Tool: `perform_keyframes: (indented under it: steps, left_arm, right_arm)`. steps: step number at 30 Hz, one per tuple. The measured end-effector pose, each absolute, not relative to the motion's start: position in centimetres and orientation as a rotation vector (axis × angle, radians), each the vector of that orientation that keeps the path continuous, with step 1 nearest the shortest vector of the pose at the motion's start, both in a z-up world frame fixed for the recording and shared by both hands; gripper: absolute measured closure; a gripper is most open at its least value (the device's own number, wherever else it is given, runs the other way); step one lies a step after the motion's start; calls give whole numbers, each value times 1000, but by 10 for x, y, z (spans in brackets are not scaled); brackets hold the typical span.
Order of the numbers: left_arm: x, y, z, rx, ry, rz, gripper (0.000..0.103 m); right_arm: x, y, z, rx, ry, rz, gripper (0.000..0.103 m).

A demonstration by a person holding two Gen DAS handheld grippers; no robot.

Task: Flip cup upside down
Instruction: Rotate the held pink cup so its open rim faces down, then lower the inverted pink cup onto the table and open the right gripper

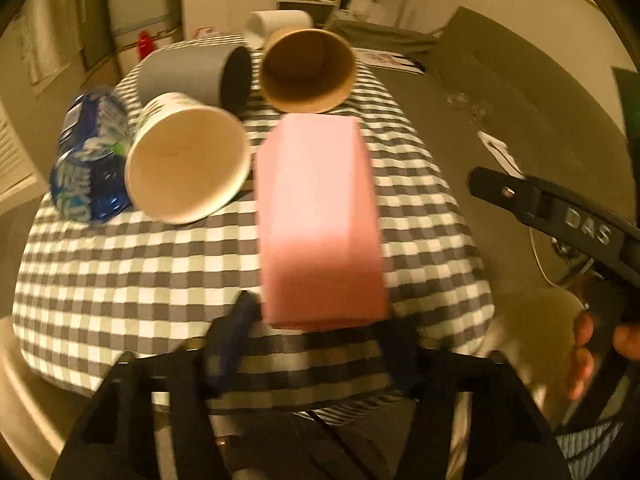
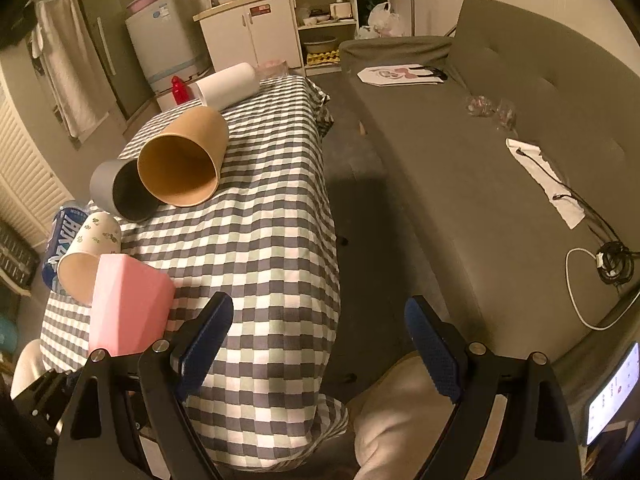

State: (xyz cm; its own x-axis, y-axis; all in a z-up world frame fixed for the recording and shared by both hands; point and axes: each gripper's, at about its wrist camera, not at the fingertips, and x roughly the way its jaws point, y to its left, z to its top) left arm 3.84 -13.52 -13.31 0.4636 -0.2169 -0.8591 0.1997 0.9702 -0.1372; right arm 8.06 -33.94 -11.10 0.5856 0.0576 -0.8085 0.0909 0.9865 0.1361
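My left gripper [image 1: 320,320] is shut on a pink faceted cup [image 1: 320,220], held above the near part of the checkered table [image 1: 120,280]; the cup's closed end points away from the camera. The cup also shows in the right wrist view [image 2: 128,312], tilted, with the left gripper below it. My right gripper [image 2: 320,344] is open and empty, over the table's right edge. It shows at the right in the left wrist view [image 1: 540,204].
On the table lie a white paper cup [image 1: 188,160], a brown paper cup [image 1: 308,70], a grey cup [image 1: 196,76], a white cup [image 2: 228,84] and a blue packet [image 1: 88,152]. A grey sofa [image 2: 500,140] stands to the right.
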Motion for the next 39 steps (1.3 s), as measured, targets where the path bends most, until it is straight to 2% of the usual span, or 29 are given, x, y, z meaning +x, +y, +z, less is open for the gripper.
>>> perform_keyframes:
  steps: [5, 14, 36, 39]
  left_arm:
    - [39, -130, -129, -23, 1061, -252, 51]
    - [30, -125, -89, -10, 1029, -278, 51]
    - [56, -130, -74, 16, 994, -275, 52]
    - [58, -131, -75, 27, 968, -270, 49]
  right_arm:
    - [83, -336, -109, 161, 936, -15, 15]
    - [80, -330, -109, 164, 927, -10, 15]
    - [82, -332, -113, 180, 945, -14, 15]
    - [82, -331, -113, 178, 942, -12, 15]
